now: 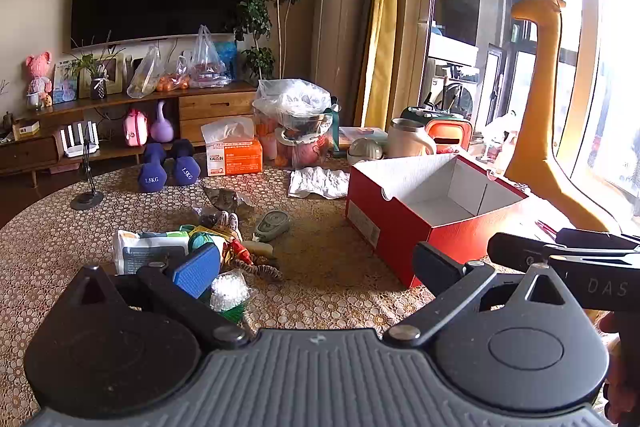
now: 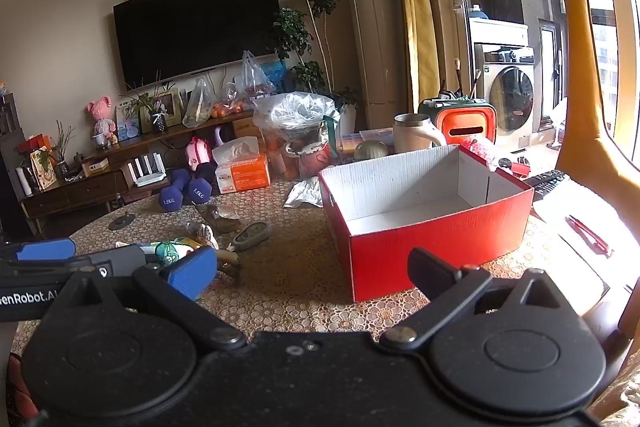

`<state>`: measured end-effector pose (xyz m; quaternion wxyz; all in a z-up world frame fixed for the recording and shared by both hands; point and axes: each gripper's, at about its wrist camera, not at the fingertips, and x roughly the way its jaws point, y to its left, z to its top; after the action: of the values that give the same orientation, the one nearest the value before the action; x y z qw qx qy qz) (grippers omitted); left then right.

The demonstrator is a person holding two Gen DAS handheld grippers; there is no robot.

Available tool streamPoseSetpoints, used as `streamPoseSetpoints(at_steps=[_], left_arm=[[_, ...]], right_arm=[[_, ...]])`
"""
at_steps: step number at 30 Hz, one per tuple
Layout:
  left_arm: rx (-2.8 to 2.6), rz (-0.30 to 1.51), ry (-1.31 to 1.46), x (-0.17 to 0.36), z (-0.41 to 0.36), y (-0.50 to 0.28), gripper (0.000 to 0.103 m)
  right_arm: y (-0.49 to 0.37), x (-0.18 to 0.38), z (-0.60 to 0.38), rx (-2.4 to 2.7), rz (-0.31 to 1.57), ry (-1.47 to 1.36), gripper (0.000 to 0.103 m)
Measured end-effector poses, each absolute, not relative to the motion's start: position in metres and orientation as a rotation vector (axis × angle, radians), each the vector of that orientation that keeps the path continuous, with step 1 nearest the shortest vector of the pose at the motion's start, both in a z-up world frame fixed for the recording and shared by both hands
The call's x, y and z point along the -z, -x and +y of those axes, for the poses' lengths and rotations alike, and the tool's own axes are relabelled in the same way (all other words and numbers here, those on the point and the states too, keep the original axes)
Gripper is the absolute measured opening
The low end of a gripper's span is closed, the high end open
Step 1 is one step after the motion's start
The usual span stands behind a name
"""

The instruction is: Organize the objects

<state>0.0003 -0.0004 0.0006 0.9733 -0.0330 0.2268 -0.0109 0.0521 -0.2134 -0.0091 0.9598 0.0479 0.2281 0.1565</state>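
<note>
My red box waits empty, and my tongs are wide open.

The red box sits in the middle right of the right picture, open on top so things can drop in. The small stuff pile lies to its left on the table. My left tongs and right tongs hold nothing.

Red box, white inside, open-topped, empty, upright on tabletop, just ahead-right of right claw. Small clutter pile (white pouch, toys, grey oval gadget) lies flat just ahead of left claw, left of box.
</note>
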Motion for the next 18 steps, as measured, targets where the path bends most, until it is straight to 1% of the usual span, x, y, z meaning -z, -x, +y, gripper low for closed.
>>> streamPoseSetpoints(at_steps=[18], left_arm=[[0.009,0.451,0.066,-0.0004,0.0002,0.0021,0.103]], right_arm=[[-0.0516,0.0087,-0.2092,-0.316,0.460,-0.098,0.102]])
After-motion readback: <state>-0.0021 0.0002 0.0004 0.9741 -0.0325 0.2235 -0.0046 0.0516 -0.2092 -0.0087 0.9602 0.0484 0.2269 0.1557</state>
